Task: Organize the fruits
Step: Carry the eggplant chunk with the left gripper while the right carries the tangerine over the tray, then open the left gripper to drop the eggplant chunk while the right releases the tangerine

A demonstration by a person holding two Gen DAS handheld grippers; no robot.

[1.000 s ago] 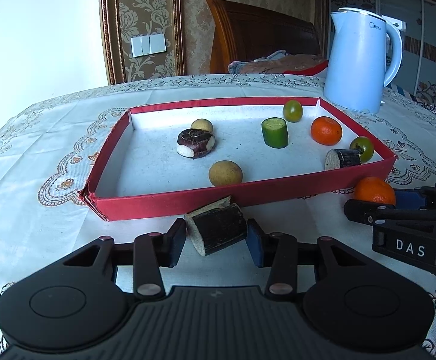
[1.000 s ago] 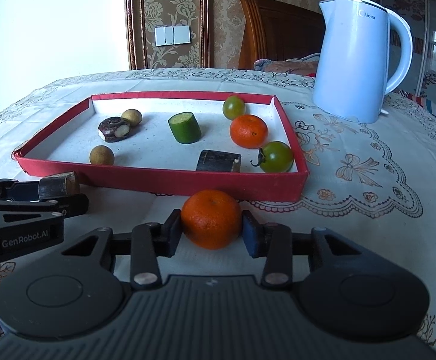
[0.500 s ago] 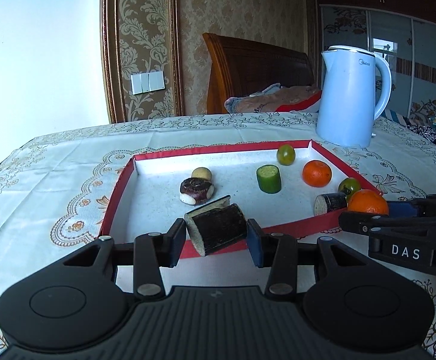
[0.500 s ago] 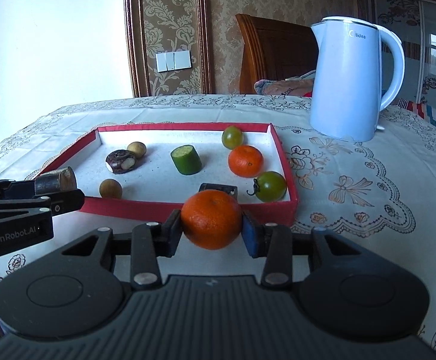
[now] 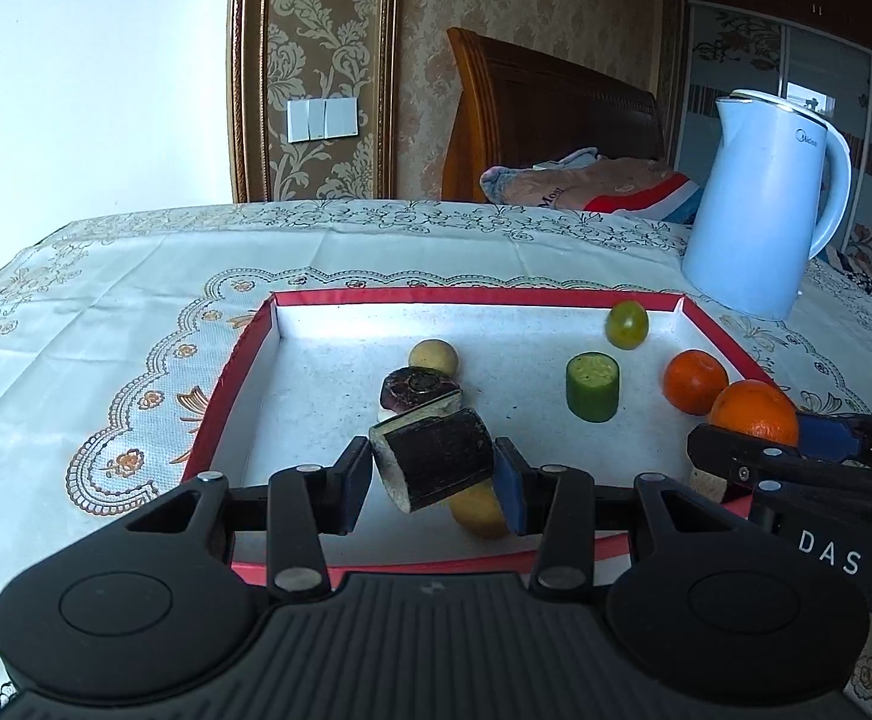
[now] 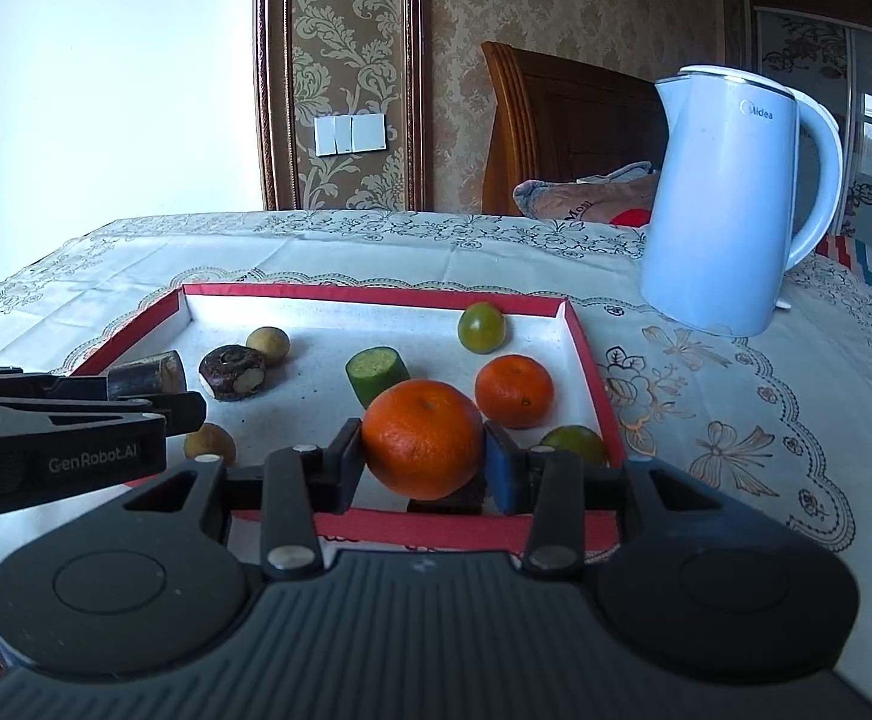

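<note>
A red-rimmed tray [image 5: 237, 372] [image 6: 592, 372] lies on the table. My left gripper [image 5: 432, 468] is shut on a dark sugarcane piece [image 5: 436, 459] and holds it above the tray's near part. My right gripper [image 6: 423, 450] is shut on an orange [image 6: 423, 437] above the tray's near right corner; the orange also shows in the left wrist view [image 5: 754, 411]. In the tray lie another orange [image 6: 514, 390], a cucumber piece [image 6: 375, 373], a green tomato [image 6: 481, 327], a mangosteen [image 6: 233, 372], two longans [image 6: 267, 343] and a second sugarcane piece, mostly hidden.
A light blue kettle [image 6: 730, 204] stands on the table behind the tray's right side. The lace tablecloth [image 5: 105, 330] spreads left of the tray. A wooden headboard [image 5: 550, 114] and a pillow are beyond the table.
Both grippers have risen and moved forward with their loads, from in front of the tray's near wall to above the tray.
</note>
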